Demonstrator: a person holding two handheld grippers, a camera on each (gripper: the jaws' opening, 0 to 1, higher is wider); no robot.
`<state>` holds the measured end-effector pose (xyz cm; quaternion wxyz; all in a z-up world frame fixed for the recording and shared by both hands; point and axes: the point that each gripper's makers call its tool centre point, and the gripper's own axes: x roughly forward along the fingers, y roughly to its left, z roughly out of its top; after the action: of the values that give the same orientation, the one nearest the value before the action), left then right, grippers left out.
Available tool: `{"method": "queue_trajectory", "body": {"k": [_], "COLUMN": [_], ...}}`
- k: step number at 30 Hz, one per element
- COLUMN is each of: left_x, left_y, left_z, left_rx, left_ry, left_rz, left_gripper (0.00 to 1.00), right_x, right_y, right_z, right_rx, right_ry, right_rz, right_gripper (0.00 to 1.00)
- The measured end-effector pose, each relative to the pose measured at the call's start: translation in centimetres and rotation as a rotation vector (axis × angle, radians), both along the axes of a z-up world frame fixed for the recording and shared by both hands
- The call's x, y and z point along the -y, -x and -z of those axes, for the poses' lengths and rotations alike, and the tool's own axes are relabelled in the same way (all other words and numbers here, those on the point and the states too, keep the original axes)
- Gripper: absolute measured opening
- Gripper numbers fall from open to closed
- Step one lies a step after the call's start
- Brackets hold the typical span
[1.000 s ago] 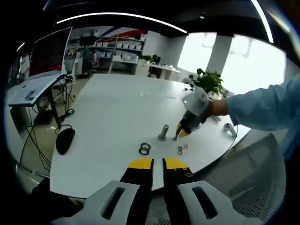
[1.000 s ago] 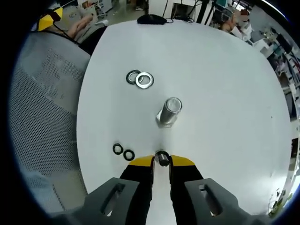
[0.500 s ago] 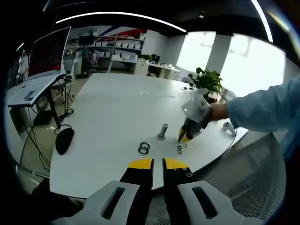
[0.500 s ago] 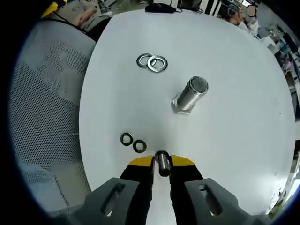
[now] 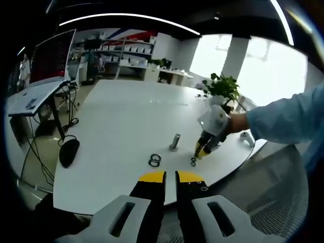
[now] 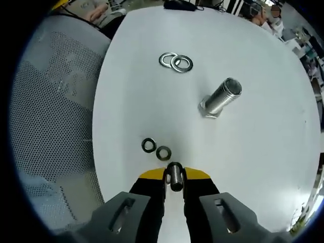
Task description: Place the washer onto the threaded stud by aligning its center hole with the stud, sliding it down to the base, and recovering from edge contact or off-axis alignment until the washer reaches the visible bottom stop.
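In the right gripper view, the right gripper (image 6: 174, 175) has its yellow-tipped jaws closed on a small washer (image 6: 175, 174), held on edge between the tips. Just ahead of the jaws, two small dark washers (image 6: 156, 149) lie flat on the white table (image 6: 263, 131), side by side and almost touching. Farther out stands the threaded stud (image 6: 221, 98), a silver bolt resting on its hexagonal head with the threaded end up; it appears tilted in this view. The held washer is well apart from the stud and not on it. Beyond the stud, two large washers (image 6: 176, 62) lie flat and overlap each other. A mesh chair (image 6: 55, 111) sits beside the table edge.

In the left gripper view, the left gripper (image 5: 170, 177) is held above the near table edge with its jaws narrow, almost touching, and nothing between them. The right gripper (image 5: 202, 150) is held by a hand with a light blue sleeve (image 5: 283, 119), its tips just above the small washers (image 5: 193, 161) near the stud (image 5: 175, 141). A computer mouse (image 5: 69, 152) lies on the table's left part. A potted plant (image 5: 223, 87) stands beyond the far edge.
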<state>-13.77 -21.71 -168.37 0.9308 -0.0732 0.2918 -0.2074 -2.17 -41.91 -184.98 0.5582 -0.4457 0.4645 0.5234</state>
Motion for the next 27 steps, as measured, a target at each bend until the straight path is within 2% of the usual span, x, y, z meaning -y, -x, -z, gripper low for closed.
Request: {"method": "queue_trajectory", "body": {"k": [8, 15, 20, 24, 27], "left_x": [0.0, 0.1, 0.1, 0.1, 0.1], "left_y": [0.0, 0.0, 0.0, 0.0, 0.0], "left_z": [-0.1, -0.1, -0.2, -0.2, -0.2], "left_rx": [0.004, 0.009, 0.01, 0.01, 0.011], "left_ry": [0.001, 0.005, 0.006, 0.005, 0.006], "left_rz": [0.002, 0.003, 0.002, 0.001, -0.001], "left_gripper": [0.05, 0.05, 0.05, 0.05, 0.05], "right_x": [0.5, 0.9, 1.2, 0.9, 1.2], "right_y": [0.6, 0.7, 0.6, 0.6, 0.7], "right_z": [0.3, 0.0, -0.3, -0.4, -0.1], "right_rx": [-0.005, -0.005, -0.005, -0.02, -0.019], "right_ry": [0.029, 0.01, -0.003, -0.044, -0.034], "right_rz": [-0.04, -0.012, 0.002, 0.045, 0.035], "right_gripper": [0.15, 0.22, 0.22, 0.22, 0.22]}}
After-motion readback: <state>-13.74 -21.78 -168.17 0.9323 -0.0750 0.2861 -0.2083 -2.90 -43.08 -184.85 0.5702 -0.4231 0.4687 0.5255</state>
